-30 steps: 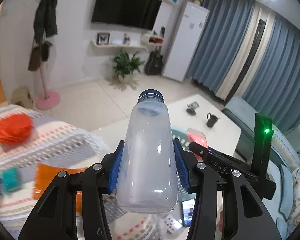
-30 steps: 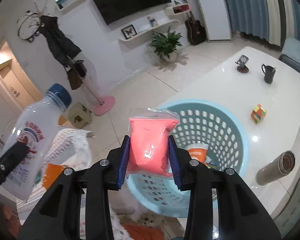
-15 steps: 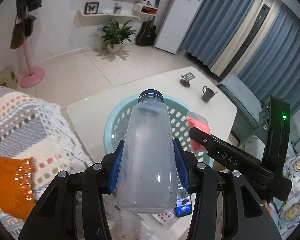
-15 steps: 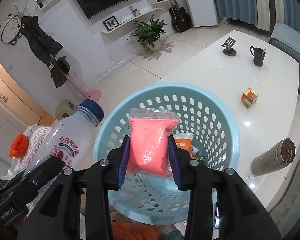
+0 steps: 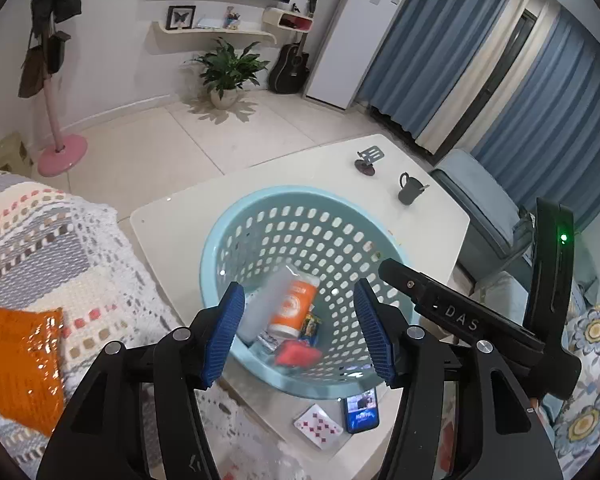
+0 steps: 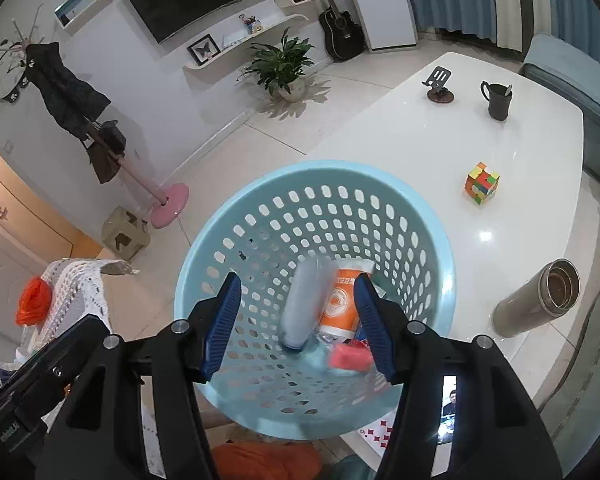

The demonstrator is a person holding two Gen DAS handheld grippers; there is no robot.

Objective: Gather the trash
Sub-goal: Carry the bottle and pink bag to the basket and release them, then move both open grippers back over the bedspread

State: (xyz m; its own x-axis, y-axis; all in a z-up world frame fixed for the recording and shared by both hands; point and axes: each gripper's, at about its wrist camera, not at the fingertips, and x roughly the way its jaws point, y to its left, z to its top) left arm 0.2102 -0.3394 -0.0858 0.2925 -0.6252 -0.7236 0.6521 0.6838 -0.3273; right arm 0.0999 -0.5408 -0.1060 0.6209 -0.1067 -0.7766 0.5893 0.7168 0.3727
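left wrist: close above, tilted down into blue basket [image 5: 220, 240] | right wrist: same steep look, from its other side [image 6: 440, 240] | shared: basket, surface [image 5: 432, 216], far wall

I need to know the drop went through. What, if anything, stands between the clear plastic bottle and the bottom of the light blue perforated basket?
Nothing visible: the clear plastic bottle lies inside the light blue perforated basket, beside the orange-labelled cup and pink packet. Both grippers have just been opening, fingers empty.

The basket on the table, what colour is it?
Light blue basket, with perforated walls; the right wrist view shows it best.
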